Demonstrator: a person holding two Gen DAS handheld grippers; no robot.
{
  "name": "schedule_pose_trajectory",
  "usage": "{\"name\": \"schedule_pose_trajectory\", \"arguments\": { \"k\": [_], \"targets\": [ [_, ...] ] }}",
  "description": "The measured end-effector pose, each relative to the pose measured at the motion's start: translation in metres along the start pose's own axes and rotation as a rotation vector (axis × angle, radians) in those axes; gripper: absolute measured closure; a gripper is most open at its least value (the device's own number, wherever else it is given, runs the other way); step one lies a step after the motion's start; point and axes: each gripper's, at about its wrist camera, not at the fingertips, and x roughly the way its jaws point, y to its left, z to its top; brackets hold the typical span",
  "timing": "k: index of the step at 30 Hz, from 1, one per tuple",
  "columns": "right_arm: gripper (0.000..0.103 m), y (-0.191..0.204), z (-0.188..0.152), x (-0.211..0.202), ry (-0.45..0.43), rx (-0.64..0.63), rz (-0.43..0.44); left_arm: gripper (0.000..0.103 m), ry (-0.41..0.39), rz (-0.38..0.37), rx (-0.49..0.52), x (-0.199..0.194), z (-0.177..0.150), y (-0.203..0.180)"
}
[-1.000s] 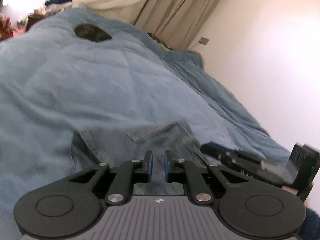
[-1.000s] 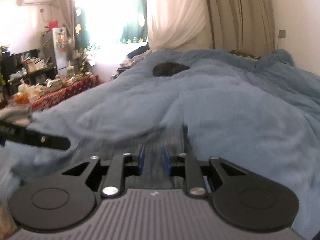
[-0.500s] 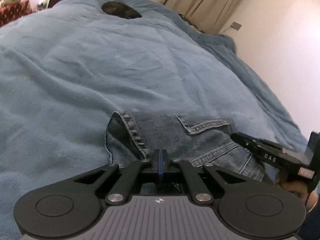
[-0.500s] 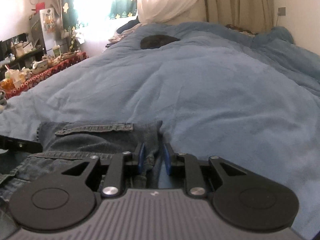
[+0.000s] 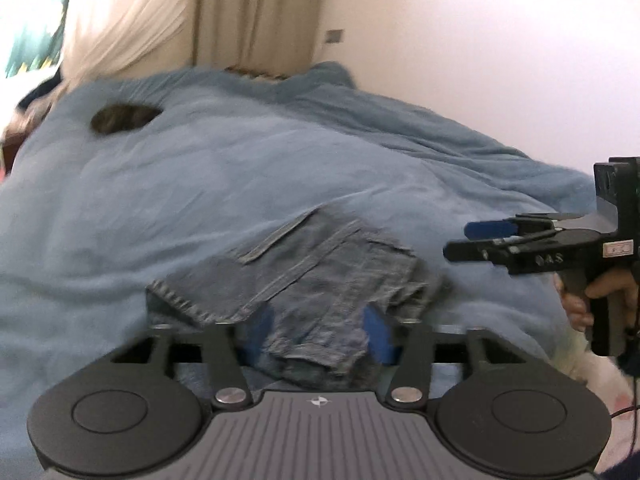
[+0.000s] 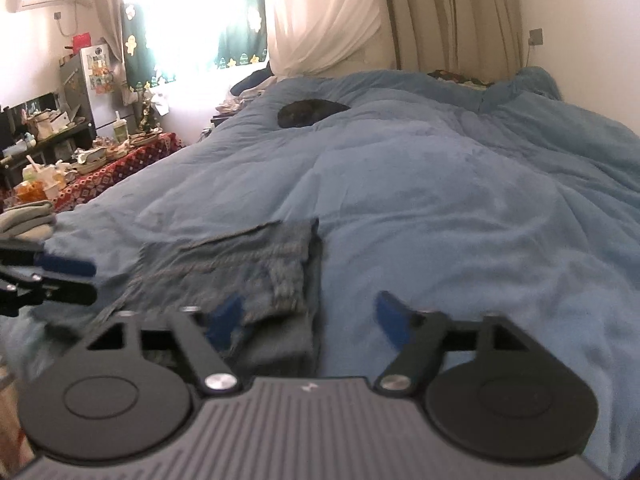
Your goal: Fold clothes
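Folded denim jeans (image 5: 320, 280): lying on the blue duvet (image 5: 200, 184), near its front edge. Left gripper (image 5: 316, 330): fingers spread wide, over the jeans. Right gripper (image 6: 308, 320): fingers spread wide, at the jeans' right edge.

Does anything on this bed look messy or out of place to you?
The folded jeans sit a little untidy: layers do not line up, and one corner sticks out on the blue blanket. A dark round patch near the far end looks odd; I cannot tell what it is. Both claws hang open.
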Motion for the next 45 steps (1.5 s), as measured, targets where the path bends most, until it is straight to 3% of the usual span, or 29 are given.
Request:
{"name": "schedule_pose_trajectory", "arguments": {
  "k": [2,4,8,16,18,20,22,24,27,28,30,33,38,41,45],
  "targets": [
    [0.002,-0.001,-0.011,-0.021,0.007,0.019,0.026,0.024,-0.008,0.016,0.049,0.001,-0.002,-0.009],
    [0.001,-0.004,-0.02,-0.033,0.03,0.056,0.047,0.017,-0.017,0.032,0.098,0.003,-0.004,-0.018],
    [0.001,-0.006,-0.031,-0.048,0.06,0.105,0.007,0.0,-0.034,0.065,0.197,0.006,-0.008,-0.037],
    [0.001,-0.007,-0.051,-0.075,0.106,0.16,-0.093,0.001,-0.02,0.15,0.431,0.021,-0.026,-0.072],
    [0.001,-0.003,-0.054,-0.08,0.099,0.172,-0.123,0.001,-0.047,0.157,0.47,0.024,-0.031,-0.079],
    [0.001,-0.002,-0.055,-0.081,0.08,0.181,-0.137,0.001,-0.069,0.198,0.571,0.03,-0.038,-0.088],
    [0.001,-0.001,-0.055,-0.081,0.078,0.208,-0.135,0.003,-0.02,0.221,0.626,0.042,-0.039,-0.092],
    [0.001,-0.003,-0.055,-0.08,0.118,0.263,-0.109,0.011,0.05,0.223,0.649,0.055,-0.038,-0.091],
    [0.001,-0.005,-0.057,-0.084,0.141,0.305,-0.065,0.012,0.07,0.247,0.654,0.065,-0.032,-0.087],
    [0.001,-0.005,-0.058,-0.086,0.14,0.307,-0.061,0.013,0.077,0.265,0.685,0.069,-0.031,-0.087],
    [0.001,-0.006,-0.059,-0.088,0.139,0.314,-0.053,0.028,0.117,0.273,0.781,0.077,-0.032,-0.089],
    [0.001,-0.01,-0.059,-0.09,0.146,0.34,-0.042,0.032,0.168,0.26,0.896,0.081,-0.035,-0.094],
    [0.001,-0.012,-0.061,-0.088,0.145,0.369,-0.027,0.021,0.162,0.315,1.084,0.09,-0.052,-0.103],
    [0.001,-0.012,-0.061,-0.087,0.144,0.382,-0.022,0.018,0.18,0.331,1.092,0.102,-0.054,-0.103],
    [0.001,-0.013,-0.062,-0.087,0.14,0.401,-0.013,0.01,0.128,0.4,1.103,0.111,-0.045,-0.098]
  ]
}}
